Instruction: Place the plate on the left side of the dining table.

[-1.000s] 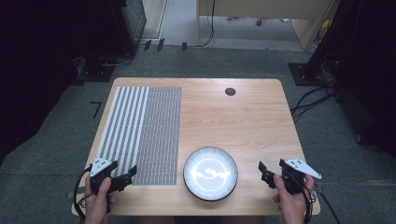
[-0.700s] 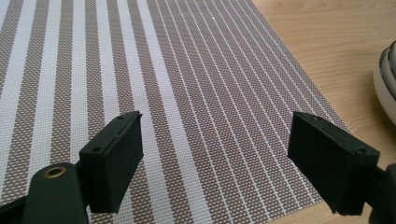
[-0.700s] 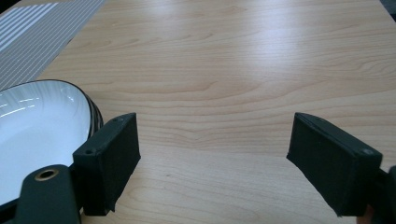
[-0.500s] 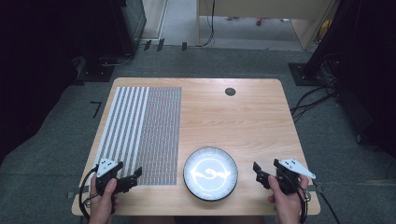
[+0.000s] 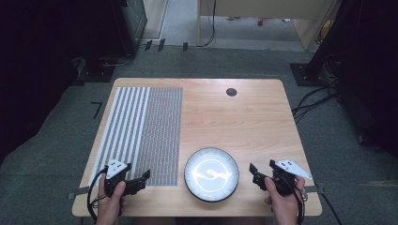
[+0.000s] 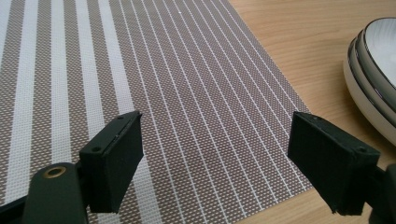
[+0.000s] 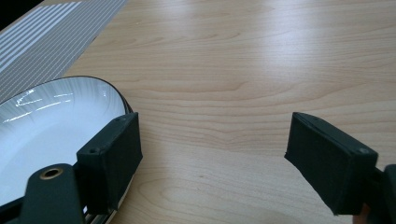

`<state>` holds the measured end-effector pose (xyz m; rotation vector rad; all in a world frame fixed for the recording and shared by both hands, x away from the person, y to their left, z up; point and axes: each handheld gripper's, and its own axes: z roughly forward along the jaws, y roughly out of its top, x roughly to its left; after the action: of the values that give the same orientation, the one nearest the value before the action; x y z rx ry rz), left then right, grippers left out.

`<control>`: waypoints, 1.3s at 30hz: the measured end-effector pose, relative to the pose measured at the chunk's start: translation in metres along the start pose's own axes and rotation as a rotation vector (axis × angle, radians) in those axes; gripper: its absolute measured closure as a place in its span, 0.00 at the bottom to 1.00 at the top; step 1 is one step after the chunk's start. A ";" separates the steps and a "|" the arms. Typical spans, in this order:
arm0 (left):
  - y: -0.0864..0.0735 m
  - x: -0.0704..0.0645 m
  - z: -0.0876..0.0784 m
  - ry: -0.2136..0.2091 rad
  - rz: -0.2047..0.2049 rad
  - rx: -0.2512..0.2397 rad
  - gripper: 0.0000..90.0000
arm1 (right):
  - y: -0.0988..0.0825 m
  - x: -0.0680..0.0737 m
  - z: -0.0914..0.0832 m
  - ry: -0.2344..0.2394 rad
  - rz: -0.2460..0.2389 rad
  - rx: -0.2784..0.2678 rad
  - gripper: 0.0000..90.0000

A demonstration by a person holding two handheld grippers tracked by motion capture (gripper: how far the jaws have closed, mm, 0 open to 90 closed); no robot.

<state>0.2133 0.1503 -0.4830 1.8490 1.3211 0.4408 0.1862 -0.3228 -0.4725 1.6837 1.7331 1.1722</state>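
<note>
A round, glossy white plate with a thin dark rim and a black swirl at its centre sits near the front edge of the tabletop, about midway between the front corners; being circular it has no long axis, and the left gripper view shows stacked rims, so it seems to be more than one plate piled together. Its glazed face catches bright reflections in the right gripper view. Just to its left lies a flat woven placemat, rectangular, brown mesh crossed by white stripes that are broad toward the left edge and fine toward the plate; its long axis runs from the front edge to the back edge. The left gripper hovers over the mat's front right corner, its blocky black jaws spread wide with nothing between them. The right gripper sits just right of the plate, jaws likewise wide apart and empty, one jaw beside the rim. The tabletop is pale, smooth wood grain with rounded corners, with a small dark round disc near the back edge.
</note>
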 end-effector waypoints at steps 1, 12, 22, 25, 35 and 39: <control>0.000 -0.001 0.001 -0.001 0.000 0.000 0.20 | 0.000 0.000 0.000 0.002 -0.001 0.000 0.20; 0.000 -0.021 0.006 -0.044 0.018 -0.004 0.20 | -0.002 0.007 0.002 0.022 -0.015 0.008 0.21; 0.004 -0.045 0.012 -0.086 0.061 0.008 0.20 | 0.004 0.018 0.004 0.022 -0.043 0.015 0.22; 0.008 -0.050 0.013 -0.106 0.058 0.002 0.20 | 0.007 0.021 0.005 0.022 -0.045 0.019 0.23; 0.030 -0.066 0.020 -0.149 0.063 -0.021 0.20 | 0.021 0.031 0.012 0.020 -0.013 0.014 0.30; 0.043 -0.075 0.027 -0.173 0.073 -0.039 0.20 | 0.034 0.038 0.016 -0.007 -0.007 0.015 0.29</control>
<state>0.2294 0.0661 -0.4539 1.8627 1.1241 0.3340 0.2126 -0.2855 -0.4446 1.6863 1.7467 1.1522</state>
